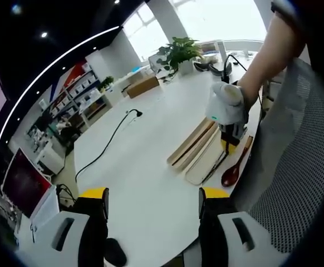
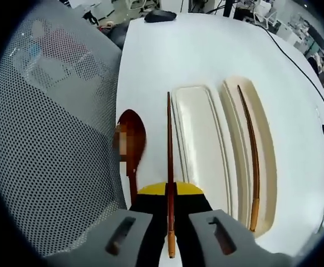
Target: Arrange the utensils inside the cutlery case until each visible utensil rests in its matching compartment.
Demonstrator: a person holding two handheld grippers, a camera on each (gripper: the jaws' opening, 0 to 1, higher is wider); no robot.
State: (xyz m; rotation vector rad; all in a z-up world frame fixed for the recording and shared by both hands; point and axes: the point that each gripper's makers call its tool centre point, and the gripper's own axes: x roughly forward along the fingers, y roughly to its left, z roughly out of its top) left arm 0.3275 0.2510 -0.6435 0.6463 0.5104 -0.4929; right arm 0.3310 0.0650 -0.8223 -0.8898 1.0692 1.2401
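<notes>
The right gripper [image 2: 170, 222] is clenched on 1 chopstick [image 2: 169, 161], just beside the case [image 2: 198, 139]; the other chopstick [image 2: 250, 150] lies inside. Held at its end, it could pivot and miss the narrow compartment.

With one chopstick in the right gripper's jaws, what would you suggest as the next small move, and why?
Probably carry the chopstick held by the right gripper sideways over the cutlery case and lower it into the far compartment beside the other chopstick. The held one hangs over the table between the case and the spoon, not yet over any compartment.
</notes>
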